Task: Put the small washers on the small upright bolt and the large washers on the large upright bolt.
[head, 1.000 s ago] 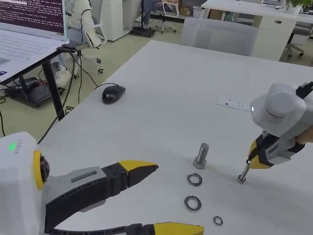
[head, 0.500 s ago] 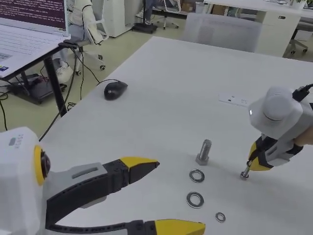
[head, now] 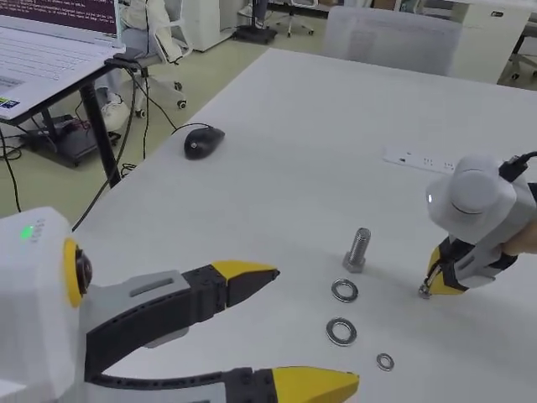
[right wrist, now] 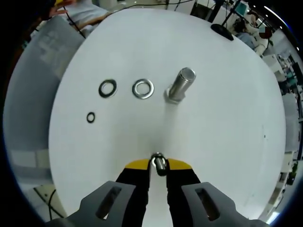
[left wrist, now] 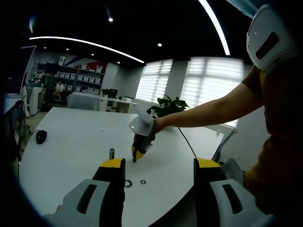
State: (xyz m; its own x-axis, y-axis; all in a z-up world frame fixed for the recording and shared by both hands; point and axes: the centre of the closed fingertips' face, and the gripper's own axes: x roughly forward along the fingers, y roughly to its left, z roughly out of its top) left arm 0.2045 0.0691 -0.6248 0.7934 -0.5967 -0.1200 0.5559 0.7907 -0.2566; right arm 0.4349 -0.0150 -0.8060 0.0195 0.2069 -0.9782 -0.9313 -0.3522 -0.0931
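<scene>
The small bolt is clamped between the nearly closed jaws of the right gripper, to the right of the large bolt. It is judged to be pressed to the bench so that it can be stood upright. Two large washers are laid just in front of the large bolt, and a small washer further out. The left gripper is held wide open and empty. Compared with a second ago, the right gripper is brought lower and less of the small bolt is seen beneath it. The washers are unmoved.

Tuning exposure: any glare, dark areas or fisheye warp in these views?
Head view: even light, large bolt sharp. Left gripper view: dim room, windows blown out. Right gripper view: table bulges round, small bolt up close looks slightly soft.
</scene>
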